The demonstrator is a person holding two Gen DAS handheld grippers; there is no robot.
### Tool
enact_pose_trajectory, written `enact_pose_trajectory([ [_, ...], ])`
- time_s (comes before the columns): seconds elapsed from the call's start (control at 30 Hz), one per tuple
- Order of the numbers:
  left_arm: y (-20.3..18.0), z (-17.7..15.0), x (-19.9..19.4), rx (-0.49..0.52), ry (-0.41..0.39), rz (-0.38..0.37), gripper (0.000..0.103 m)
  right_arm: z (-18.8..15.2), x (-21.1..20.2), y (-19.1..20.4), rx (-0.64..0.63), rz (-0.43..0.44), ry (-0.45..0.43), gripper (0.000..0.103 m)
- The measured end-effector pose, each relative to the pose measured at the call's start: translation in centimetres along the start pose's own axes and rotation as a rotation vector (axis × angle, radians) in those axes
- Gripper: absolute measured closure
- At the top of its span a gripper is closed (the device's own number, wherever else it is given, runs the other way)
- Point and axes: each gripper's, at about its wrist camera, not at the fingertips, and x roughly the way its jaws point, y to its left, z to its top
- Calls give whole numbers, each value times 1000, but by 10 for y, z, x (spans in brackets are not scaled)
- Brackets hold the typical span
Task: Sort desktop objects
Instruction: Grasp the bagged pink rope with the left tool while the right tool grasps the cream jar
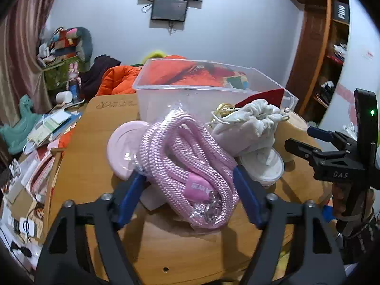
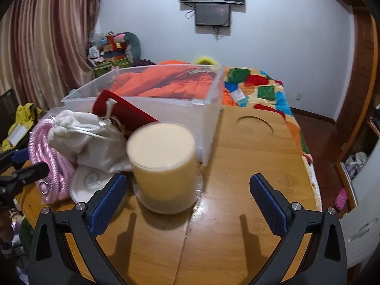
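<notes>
A pink braided rope in a clear bag lies on the wooden table. My left gripper is open, its blue pads on either side of the rope bag, close to it. A white drawstring pouch, a red cloth, a pink round disc and a white round lid lie around it. A clear plastic bin stands behind. My right gripper is open, with a cream cylinder container just ahead between its pads, nearer the left one. The rope and the pouch show at left.
The bin sits at the table's far side, against a bed with an orange blanket and a colourful quilt. Cluttered papers and boxes lie left of the table. A wooden shelf unit stands at right. The right gripper shows in the left wrist view.
</notes>
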Motion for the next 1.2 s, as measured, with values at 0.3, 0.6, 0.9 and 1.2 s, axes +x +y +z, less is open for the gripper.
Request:
enact_pose_trajectory([
  [0.3,20,-4,0,-114,64,-61,68,3,13,13,-73,29,13,10],
  [0.6,11,0,9,-100,91,-65,57,2,13,8,-63,76,12,39],
  [0.9,-8,5,5,-31,45,12,69,-6,6,4,-66,79,9,48],
  [1.2,-47,13,-17,106,-32,51,81,-18,-8,-2,-57,90,10,48],
])
